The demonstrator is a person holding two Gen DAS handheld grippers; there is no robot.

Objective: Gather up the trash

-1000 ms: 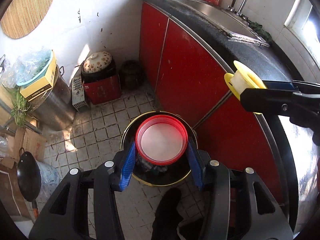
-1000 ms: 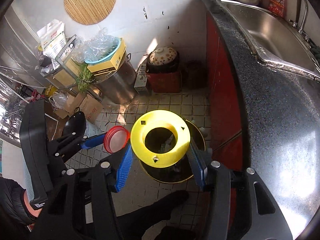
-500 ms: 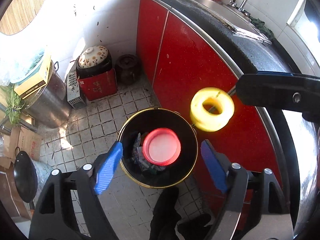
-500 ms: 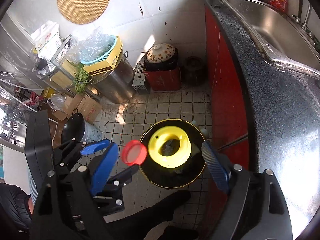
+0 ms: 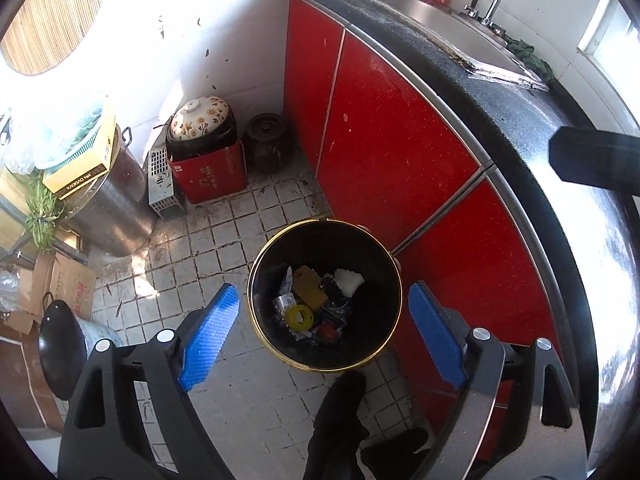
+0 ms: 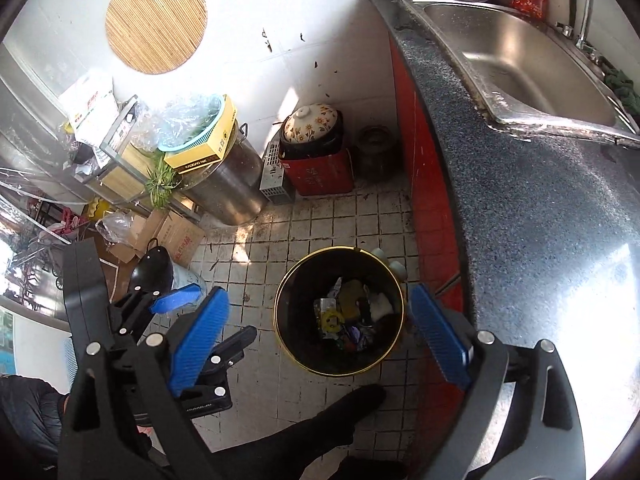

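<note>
A black trash bin with a gold rim (image 5: 256,312) (image 6: 280,336) stands on the tiled floor beside the red cabinets. Inside lie a yellow spool (image 5: 299,316) (image 6: 331,317), a red lid (image 5: 329,331), and other scraps. My left gripper (image 5: 324,338) is open and empty, held above the bin with its blue pads either side. My right gripper (image 6: 320,336) is open and empty too, also above the bin. The left gripper shows in the right wrist view at lower left (image 6: 176,300).
Red cabinets (image 5: 392,148) under a dark speckled counter (image 6: 540,220) with a steel sink (image 6: 520,64) stand on the right. A flowered pot on a red box (image 5: 204,160), a steel drum (image 5: 112,208), cardboard boxes and a black pan (image 5: 60,352) crowd the left floor. My dark shoe (image 5: 336,420) is below the bin.
Both grippers opened. The red lid dropped from the left gripper and the yellow spool from the right; both now lie in the bin. Both grippers rose higher above it.
</note>
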